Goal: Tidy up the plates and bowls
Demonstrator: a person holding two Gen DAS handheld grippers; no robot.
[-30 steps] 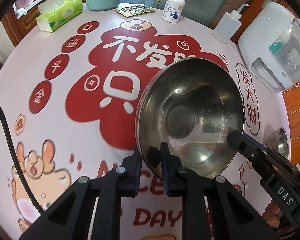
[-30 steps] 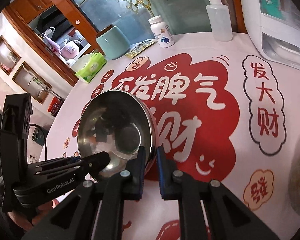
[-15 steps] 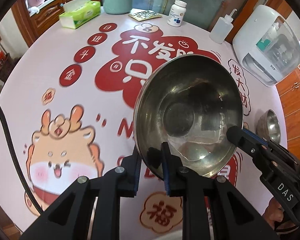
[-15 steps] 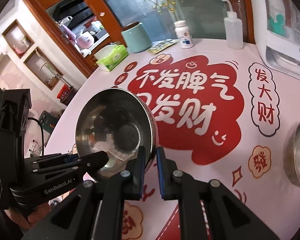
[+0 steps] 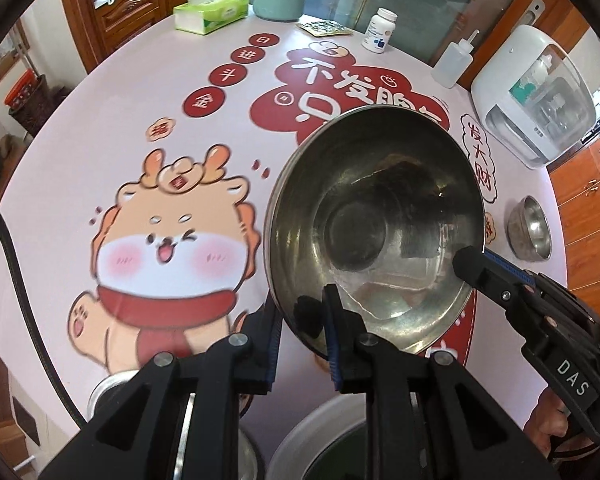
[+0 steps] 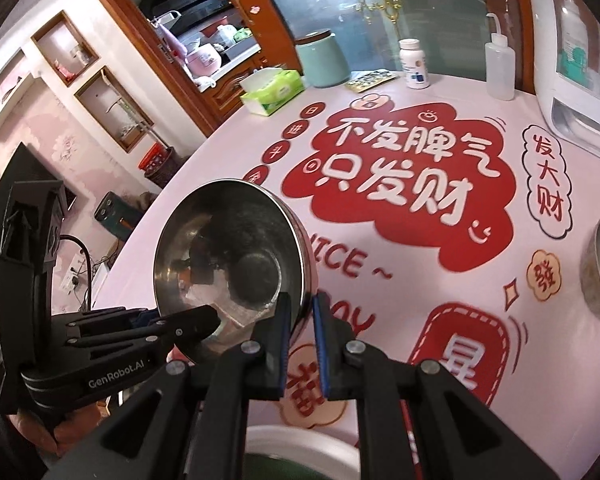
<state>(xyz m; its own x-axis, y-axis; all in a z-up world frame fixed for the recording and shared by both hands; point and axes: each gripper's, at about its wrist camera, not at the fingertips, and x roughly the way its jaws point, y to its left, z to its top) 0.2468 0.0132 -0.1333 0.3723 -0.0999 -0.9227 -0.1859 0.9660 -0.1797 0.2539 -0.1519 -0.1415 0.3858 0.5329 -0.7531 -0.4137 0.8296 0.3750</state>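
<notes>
Round worktop (image 5: 148,92) with printed pink-and-red cover, large steel bowl (image 5: 374,224) held tilted above it. Left tool (image 5: 300,344) clamped on the bowl's near rim, right tool (image 6: 300,340) clamped on the rim's opposite side. Small steel bowl (image 5: 529,228) resting near the worktop's right edge, well apart.

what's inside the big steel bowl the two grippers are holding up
The big steel bowl looks empty: only bare metal and dark reflections show. The left gripper and right gripper pinch its rim, hiding small patches there.
</notes>
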